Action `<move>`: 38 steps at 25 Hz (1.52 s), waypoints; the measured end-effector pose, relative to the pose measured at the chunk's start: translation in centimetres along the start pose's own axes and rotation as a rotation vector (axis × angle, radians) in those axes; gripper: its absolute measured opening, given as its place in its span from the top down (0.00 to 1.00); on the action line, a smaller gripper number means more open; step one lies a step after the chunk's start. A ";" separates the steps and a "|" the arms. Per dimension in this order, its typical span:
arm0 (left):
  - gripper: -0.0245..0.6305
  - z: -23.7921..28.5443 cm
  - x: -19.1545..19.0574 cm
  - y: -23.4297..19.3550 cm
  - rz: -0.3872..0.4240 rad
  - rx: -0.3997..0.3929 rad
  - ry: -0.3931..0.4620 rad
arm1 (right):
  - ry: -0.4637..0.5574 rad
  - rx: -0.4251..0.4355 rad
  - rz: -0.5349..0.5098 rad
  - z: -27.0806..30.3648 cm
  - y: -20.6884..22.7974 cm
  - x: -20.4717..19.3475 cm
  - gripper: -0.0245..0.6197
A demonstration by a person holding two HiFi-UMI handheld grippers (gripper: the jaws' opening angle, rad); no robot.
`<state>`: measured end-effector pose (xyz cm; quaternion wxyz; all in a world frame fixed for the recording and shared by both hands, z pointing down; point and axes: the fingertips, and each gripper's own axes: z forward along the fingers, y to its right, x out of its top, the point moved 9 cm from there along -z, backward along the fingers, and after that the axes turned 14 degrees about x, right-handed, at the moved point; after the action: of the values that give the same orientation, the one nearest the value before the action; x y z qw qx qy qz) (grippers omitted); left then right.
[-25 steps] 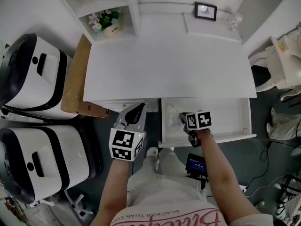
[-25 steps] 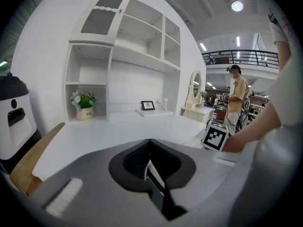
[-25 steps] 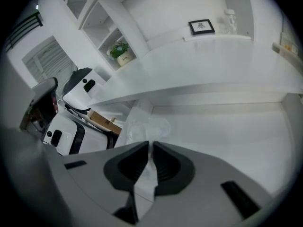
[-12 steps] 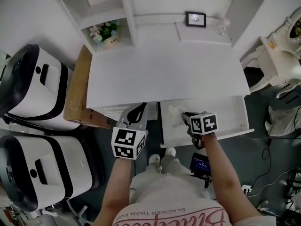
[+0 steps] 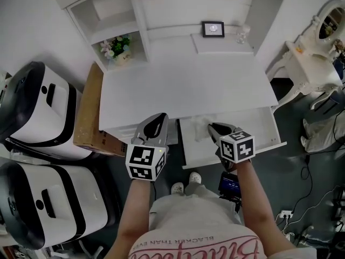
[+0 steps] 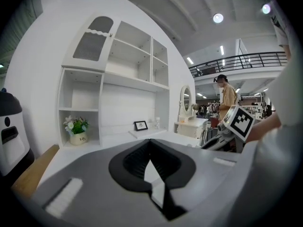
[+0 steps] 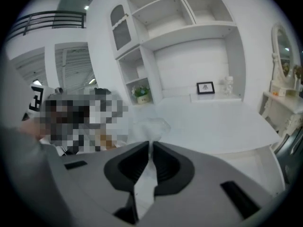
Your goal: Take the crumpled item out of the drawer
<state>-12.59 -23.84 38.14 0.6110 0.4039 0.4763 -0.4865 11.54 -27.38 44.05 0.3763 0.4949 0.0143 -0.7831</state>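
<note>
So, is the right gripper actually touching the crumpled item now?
Touching. In the right gripper view, the right gripper has its fingers closed on the white crumpled item, which bunches out just past their tips.

Head view: we look from high overhead, steeply down onto the surface (image 5: 188,85). Gripper views: we sit right behind the left claw (image 6: 150,143) and right claw (image 7: 150,144), low, facing across the surface toward the shelves (image 6: 137,65). All three views share the picture frame (image 5: 213,28) and flower pot (image 5: 119,48).
</note>
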 end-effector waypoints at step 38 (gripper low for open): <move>0.95 -2.4 13.5 1.5 0.106 -0.019 0.474 | 0.523 -0.327 -0.570 -14.5 -10.3 12.9 0.91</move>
<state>-10.62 -24.06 24.53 0.5105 0.5256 0.5890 -0.3408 13.52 -21.70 22.89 0.2016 0.5870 0.3700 -0.6912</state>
